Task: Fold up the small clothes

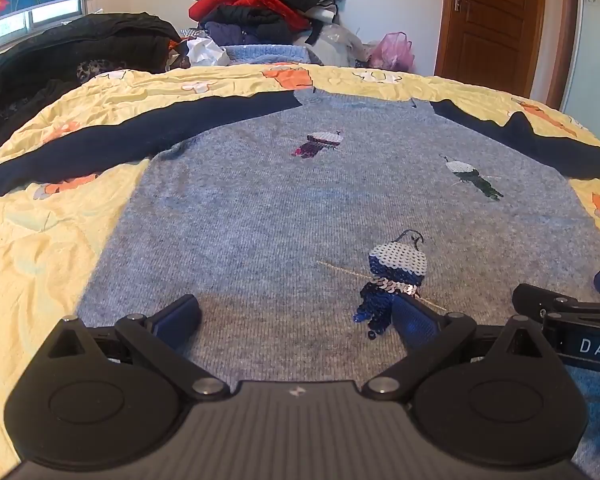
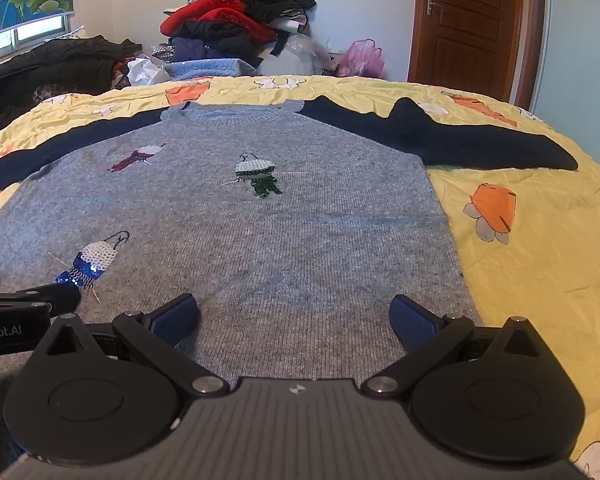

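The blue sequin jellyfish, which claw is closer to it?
Left. The left claw has one finger right beside the blue jellyfish. The right claw sits further right on the sweater, with the jellyfish off to its left.

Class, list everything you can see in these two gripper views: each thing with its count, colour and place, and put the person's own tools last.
Sweater: one, grey body with navy sleeves, spread flat on the bed, neck at the far side.
Sequin figures: three, green, maroon and blue with white tops, on the sweater front.
Bedspread: one, yellow with orange and white flowers, under the sweater.
Clothes pile: one, red, black and navy, behind the bed.
Blue knit: one, light blue, at the foot of the pile.
Pink bag: one, beside the pile.
Dark garments: a heap, black, at the far left.
Door: one, brown, shut, far right.
Left gripper: black with blue pads, open, above the hem.
Right gripper: the same, open.
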A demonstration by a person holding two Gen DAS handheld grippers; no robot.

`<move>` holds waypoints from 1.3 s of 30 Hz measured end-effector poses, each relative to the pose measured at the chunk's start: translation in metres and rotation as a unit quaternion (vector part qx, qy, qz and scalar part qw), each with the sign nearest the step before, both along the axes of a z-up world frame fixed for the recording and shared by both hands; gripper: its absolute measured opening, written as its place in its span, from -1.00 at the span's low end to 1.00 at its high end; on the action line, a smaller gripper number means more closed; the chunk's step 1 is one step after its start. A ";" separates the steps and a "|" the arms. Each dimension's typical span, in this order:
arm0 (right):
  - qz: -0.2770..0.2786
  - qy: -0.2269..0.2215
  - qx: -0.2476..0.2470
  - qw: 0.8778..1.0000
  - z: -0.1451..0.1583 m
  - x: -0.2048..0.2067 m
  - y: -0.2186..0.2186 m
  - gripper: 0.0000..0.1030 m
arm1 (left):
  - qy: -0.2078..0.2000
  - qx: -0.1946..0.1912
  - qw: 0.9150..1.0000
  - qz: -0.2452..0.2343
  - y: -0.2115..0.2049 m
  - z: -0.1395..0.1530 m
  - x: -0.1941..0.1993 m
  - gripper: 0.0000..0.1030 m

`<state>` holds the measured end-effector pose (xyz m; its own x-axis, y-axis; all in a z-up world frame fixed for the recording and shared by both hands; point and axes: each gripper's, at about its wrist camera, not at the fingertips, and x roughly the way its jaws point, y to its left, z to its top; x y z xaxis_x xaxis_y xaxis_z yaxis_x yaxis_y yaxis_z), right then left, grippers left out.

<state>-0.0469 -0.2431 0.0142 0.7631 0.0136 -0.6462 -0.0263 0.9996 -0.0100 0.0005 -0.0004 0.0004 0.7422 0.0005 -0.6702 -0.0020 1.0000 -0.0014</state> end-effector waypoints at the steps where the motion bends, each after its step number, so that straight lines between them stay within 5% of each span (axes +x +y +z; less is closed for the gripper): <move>1: 0.000 0.000 -0.001 1.000 0.000 0.000 0.000 1.00 | 0.001 0.000 1.000 0.000 0.000 0.000 0.000 1.00; 39: 0.003 0.000 -0.004 1.000 0.001 -0.002 0.003 1.00 | 0.000 0.000 1.000 0.000 0.000 0.003 0.001 1.00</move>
<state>-0.0484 -0.2405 0.0151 0.7630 0.0122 -0.6463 -0.0320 0.9993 -0.0189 0.0020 -0.0004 0.0034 0.7420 0.0003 -0.6704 -0.0023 1.0000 -0.0021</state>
